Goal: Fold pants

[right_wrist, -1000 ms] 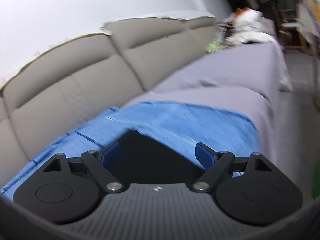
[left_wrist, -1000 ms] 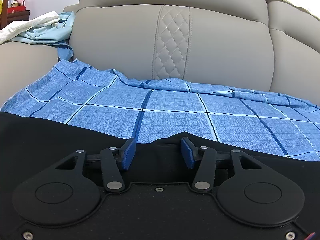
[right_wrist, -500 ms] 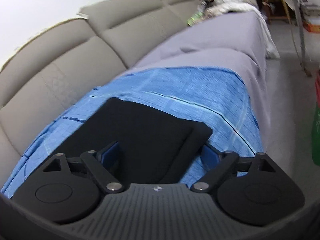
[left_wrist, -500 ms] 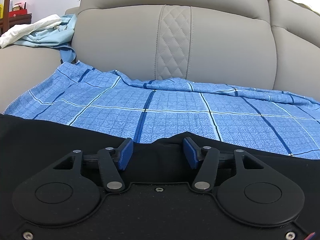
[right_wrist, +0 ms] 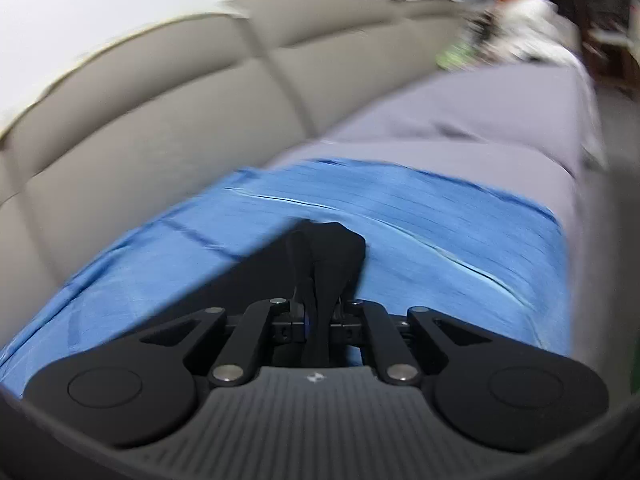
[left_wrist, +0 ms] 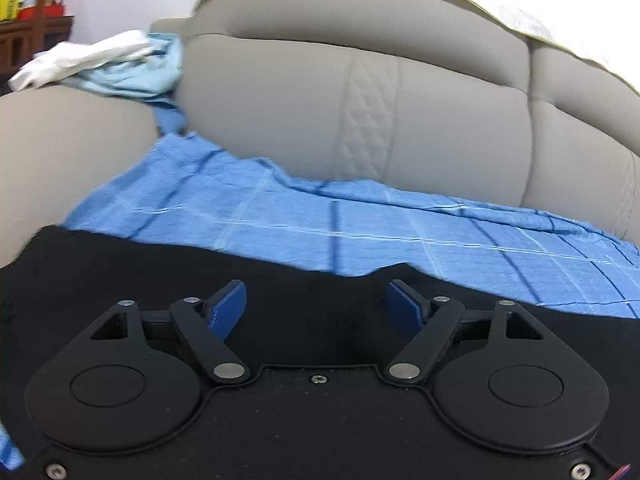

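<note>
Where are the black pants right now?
The black pants lie on the blue checked sheet on the sofa; the right tool pinches one bunched end.

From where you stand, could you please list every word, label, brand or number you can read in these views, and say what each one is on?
No text can be read in either view.
Right gripper body: a small white logo mark below the fingers, a symbol and not letters.
Yellow container on the shelf at far left in the left wrist view: any print is too small and blurred to read.
Black pants, blue checked sheet and sofa: no lettering visible.
</note>
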Motion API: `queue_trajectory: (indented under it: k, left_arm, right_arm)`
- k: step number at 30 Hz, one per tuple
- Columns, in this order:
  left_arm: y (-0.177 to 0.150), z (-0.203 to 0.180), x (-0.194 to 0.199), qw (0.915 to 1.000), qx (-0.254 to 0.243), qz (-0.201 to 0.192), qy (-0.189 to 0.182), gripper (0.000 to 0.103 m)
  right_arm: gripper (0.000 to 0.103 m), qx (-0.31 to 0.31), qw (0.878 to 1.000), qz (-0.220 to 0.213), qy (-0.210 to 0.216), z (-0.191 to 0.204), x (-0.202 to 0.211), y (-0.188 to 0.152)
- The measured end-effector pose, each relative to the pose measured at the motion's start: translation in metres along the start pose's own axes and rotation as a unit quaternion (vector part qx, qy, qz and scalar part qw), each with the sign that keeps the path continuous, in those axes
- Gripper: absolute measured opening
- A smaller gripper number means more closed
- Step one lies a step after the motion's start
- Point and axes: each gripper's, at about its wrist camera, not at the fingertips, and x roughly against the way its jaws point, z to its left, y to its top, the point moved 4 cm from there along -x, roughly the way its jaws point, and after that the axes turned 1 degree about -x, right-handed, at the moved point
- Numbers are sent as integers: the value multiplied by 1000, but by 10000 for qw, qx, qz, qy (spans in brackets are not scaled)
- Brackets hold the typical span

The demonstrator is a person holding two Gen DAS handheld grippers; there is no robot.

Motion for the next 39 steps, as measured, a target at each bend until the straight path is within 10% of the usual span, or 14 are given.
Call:
queue_trajectory:
  k: [6,11,14,17,23,27,33,39]
  left_arm:
    - [-23,60,7,9991,403,-79,141,76]
    - [-10,85,16,9967,757,-231,159,76]
    - [-5,94,25,9958,826,-371,164,77]
    - [-6,100,30,9943,998,-384,23,77]
    - [-11,92,28,9938,1039,-337,-215,78]
    - [-16,84,31,9918,1114,-245,-576,79]
    - [-27,71,42,9775,1459,-7,-1526,82]
    - [-45,45,60,9821,970,50,-1616,82]
  right_arm:
    - [9,1382,9785,151,1524,181,31,-31]
    - [9,2647,9011,897,3315,332,91,-146]
    - [10,3429,8517,1236,3765,374,121,-220]
    - [9,3675,8279,1539,3947,384,137,-264]
    - [11,3870,8263,1194,3914,380,156,-275]
    - [79,3798,8243,1167,4033,372,156,-272]
    - [89,3610,8290,944,4166,330,174,-259]
    - [90,3588,8730,417,3278,259,175,-242]
